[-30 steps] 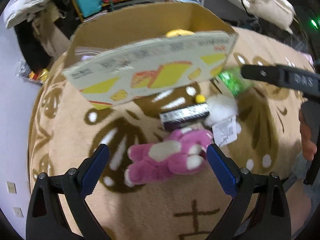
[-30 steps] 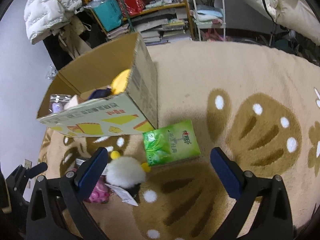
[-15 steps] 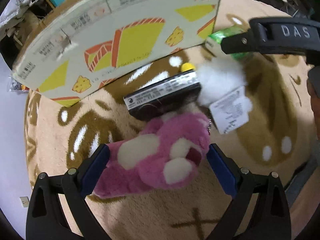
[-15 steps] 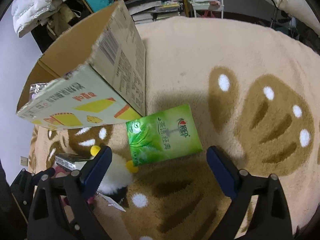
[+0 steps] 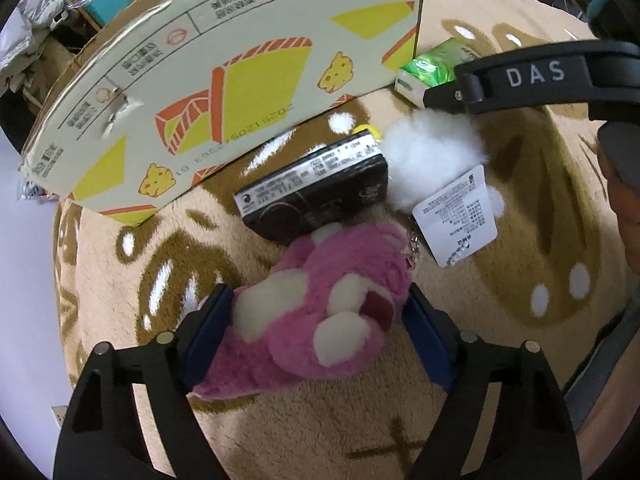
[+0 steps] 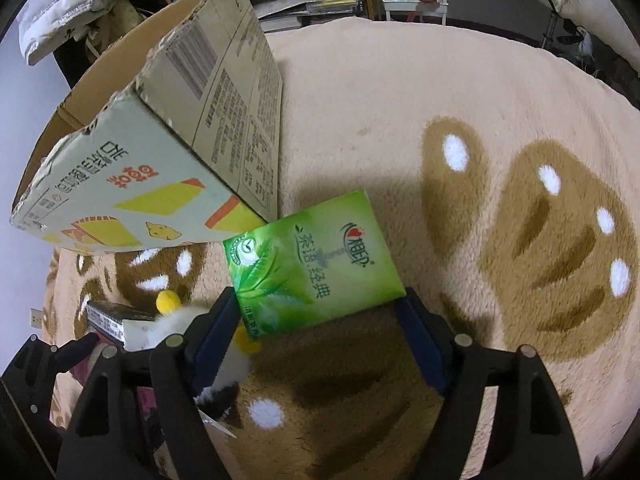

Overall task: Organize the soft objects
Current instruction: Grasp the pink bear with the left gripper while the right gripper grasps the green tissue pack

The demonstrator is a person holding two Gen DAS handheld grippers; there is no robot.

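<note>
Pink plush, a small bear-like toy [image 5: 320,320], sits squarely between the left gripper [image 5: 318,336] pads, which press its sides — shut on it, by the look of it. It should be light and squashy, best pinched across the body. The right gripper [image 6: 320,328] brackets the near end of a green tissue pack [image 6: 312,268], pads touching both edges — soft, crushable, with a slick wrapper. Beyond both jaws stands the cardboard box [image 6: 160,184]; a white fluffy toy [image 5: 432,160] lies ahead of the left jaws.
</note>
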